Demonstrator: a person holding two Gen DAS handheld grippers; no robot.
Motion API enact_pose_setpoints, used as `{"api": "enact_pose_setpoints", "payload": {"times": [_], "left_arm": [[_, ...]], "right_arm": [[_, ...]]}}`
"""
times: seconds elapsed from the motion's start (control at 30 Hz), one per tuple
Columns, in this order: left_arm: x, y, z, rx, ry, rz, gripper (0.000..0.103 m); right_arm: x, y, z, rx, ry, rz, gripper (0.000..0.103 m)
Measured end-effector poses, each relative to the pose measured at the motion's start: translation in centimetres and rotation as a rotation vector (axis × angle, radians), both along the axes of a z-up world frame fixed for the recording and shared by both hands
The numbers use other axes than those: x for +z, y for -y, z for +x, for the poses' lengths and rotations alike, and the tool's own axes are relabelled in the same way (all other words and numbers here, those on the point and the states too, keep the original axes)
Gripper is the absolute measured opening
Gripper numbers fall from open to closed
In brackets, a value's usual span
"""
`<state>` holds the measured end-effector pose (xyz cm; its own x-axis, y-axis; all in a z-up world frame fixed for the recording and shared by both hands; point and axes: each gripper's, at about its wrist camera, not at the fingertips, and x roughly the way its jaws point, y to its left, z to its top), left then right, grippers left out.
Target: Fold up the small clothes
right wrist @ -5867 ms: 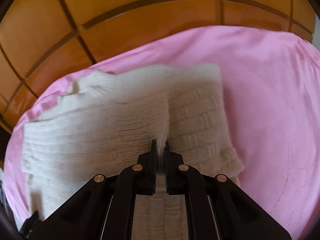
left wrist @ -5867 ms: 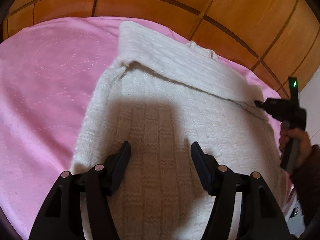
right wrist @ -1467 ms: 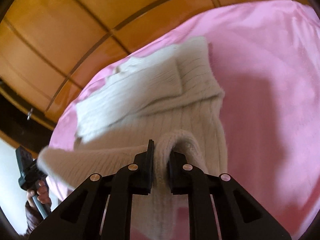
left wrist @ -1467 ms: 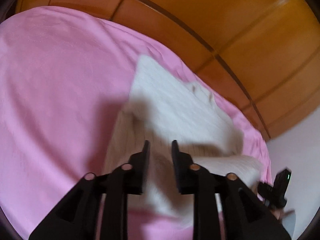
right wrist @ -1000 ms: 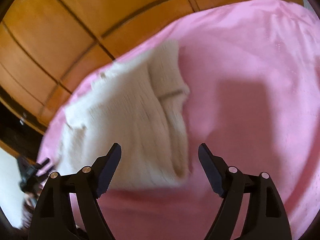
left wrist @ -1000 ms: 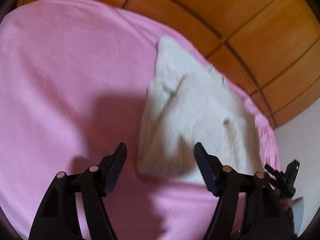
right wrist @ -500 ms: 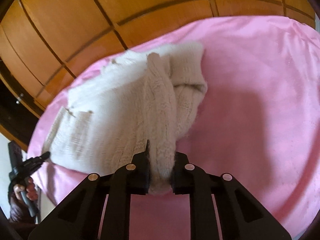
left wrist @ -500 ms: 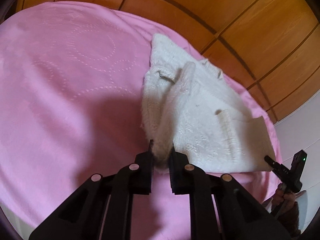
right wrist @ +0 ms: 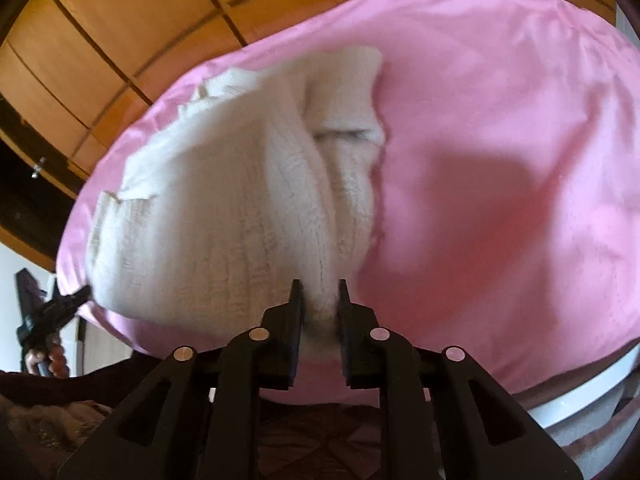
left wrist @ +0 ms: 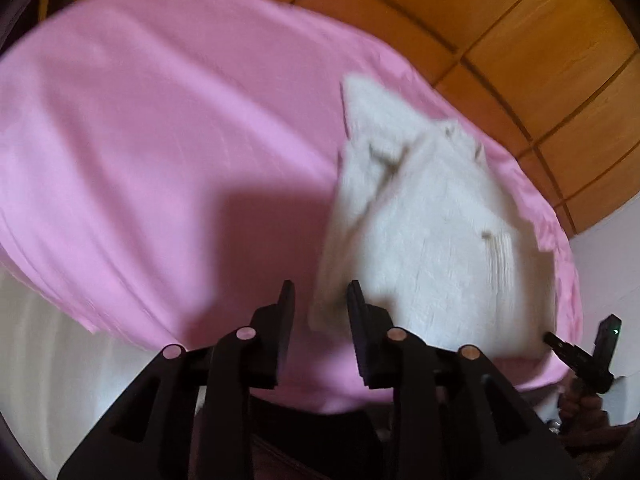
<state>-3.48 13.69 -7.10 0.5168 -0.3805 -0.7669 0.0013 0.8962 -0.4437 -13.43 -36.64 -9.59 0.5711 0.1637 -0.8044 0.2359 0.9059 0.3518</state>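
Pinching the near edge of the white sweater [right wrist: 224, 208], the right gripper [right wrist: 319, 304] has woolly cloth squeezed between its two fingers. The sweater lies folded on the pink bed cover [right wrist: 500, 140], up toward 11 o'clock from that gripper. The left gripper [left wrist: 320, 304] has its fingers a little apart at the sweater's [left wrist: 432, 240] near corner; whether it holds the cloth is hard to tell. A wooden wall [left wrist: 500, 20] stands behind.

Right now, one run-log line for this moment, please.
stage: mid-fold | sweater: bunched on pink sheet | right gripper: shut on sweater edge | left gripper: part open at sweater corner, grip unclear
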Motion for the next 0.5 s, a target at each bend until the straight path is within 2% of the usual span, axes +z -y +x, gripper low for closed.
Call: {"api": "enact_pose_setpoints", "payload": {"times": [0.03, 0.07, 0.17, 0.23, 0.27, 0.33, 0.4, 0.5], "left_arm": [[0.7, 0.0, 0.2, -0.010, 0.029, -0.002, 0.025], [1.8, 0.3, 0.4, -0.041, 0.080, -0.001, 0.025], [3.8, 3.2, 1.4, -0.183, 0.160, 0.026, 0.025], [3.9, 6.0, 2.4, -0.272, 0.171, 0.028, 0.025], [3.7, 7.4, 3.1, -0.300, 0.171, 0.041, 0.025], [3.1, 10.6, 4.5, -0.372, 0.171, 0.100, 0.026], [2.0, 12.2, 5.7, -0.406, 0.144, 0.145, 0.030], [0.3, 13.7, 7.5, -0.406, 0.096, 0.167, 0.038]], "right_arm": [[0.5, 0.2, 0.0, -0.022, 0.012, -0.026, 0.058], [1.2, 0.2, 0.1, -0.030, 0.036, -0.052, 0.058], [2.9, -0.6, 0.6, -0.003, 0.092, -0.117, 0.058], [4.0, -2.3, 2.0, 0.057, 0.135, -0.155, 0.058], [4.3, -3.3, 2.9, 0.087, 0.146, -0.166, 0.053], [4.2, -5.3, 5.0, 0.153, 0.154, -0.174, 0.049], [3.7, -7.1, 7.1, 0.192, 0.153, -0.189, 0.049], [2.1, -9.0, 9.7, 0.236, 0.109, -0.236, 0.040]]}}
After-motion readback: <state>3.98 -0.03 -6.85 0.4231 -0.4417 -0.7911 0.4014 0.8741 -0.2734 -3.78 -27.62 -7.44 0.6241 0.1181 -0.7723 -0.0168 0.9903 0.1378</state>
